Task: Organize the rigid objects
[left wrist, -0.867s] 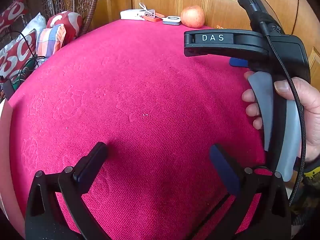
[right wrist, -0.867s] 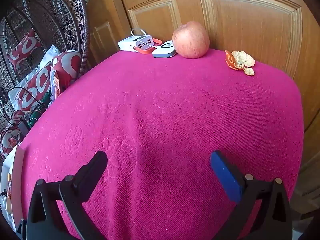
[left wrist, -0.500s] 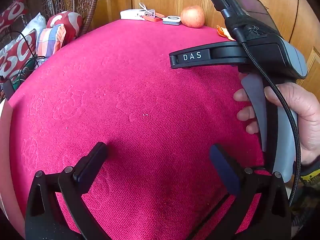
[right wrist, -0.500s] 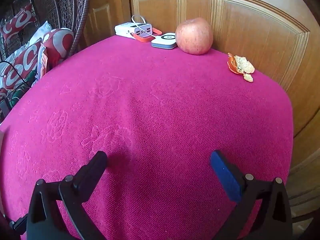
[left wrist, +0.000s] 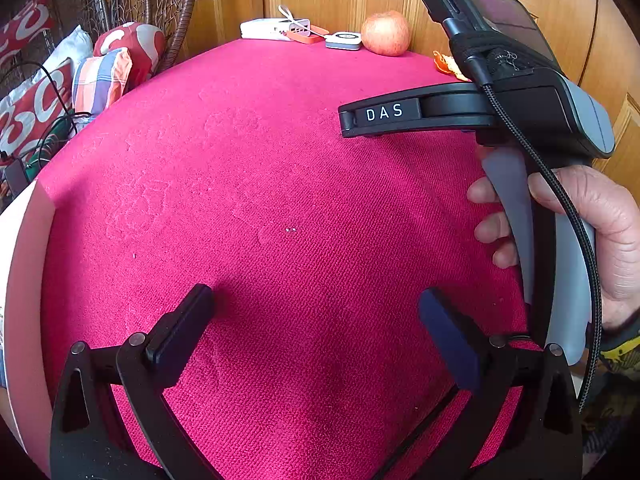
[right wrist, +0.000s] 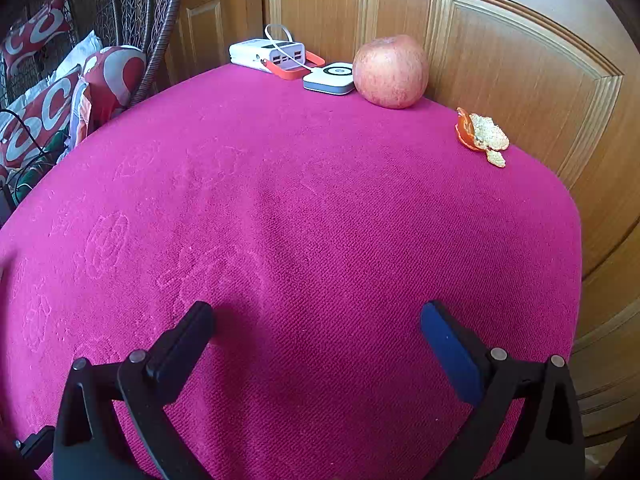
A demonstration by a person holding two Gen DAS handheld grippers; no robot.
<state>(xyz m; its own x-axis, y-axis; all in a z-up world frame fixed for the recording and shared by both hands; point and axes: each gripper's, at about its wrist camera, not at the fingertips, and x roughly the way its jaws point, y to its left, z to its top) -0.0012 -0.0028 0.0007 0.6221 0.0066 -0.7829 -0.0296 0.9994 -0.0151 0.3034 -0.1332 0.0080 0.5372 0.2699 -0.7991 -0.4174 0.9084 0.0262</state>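
Note:
A red apple [right wrist: 390,72] rests at the far edge of a table under a magenta cloth [right wrist: 320,220]. Left of it lie a small white and grey box [right wrist: 330,78] and a white power bank [right wrist: 266,54] with an orange strap. Orange peel [right wrist: 482,136] lies at the far right. My right gripper [right wrist: 316,328] hangs open over bare cloth, well short of them. My left gripper [left wrist: 316,316] is open too, with nothing between its fingers. In the left wrist view the apple [left wrist: 386,32] and power bank [left wrist: 276,29] sit far off, and a hand [left wrist: 592,236] holds the right gripper's handle.
Wooden panelled doors [right wrist: 520,60] stand right behind the table. A wicker chair [left wrist: 160,4] with red and white cushions [left wrist: 36,116] and cables sits off the left edge. The cloth drops away at the right edge [right wrist: 576,240].
The right gripper has swung to the left and tilted in the left wrist view, and its own view now sees the apple and peel closer. The left gripper has stayed put.

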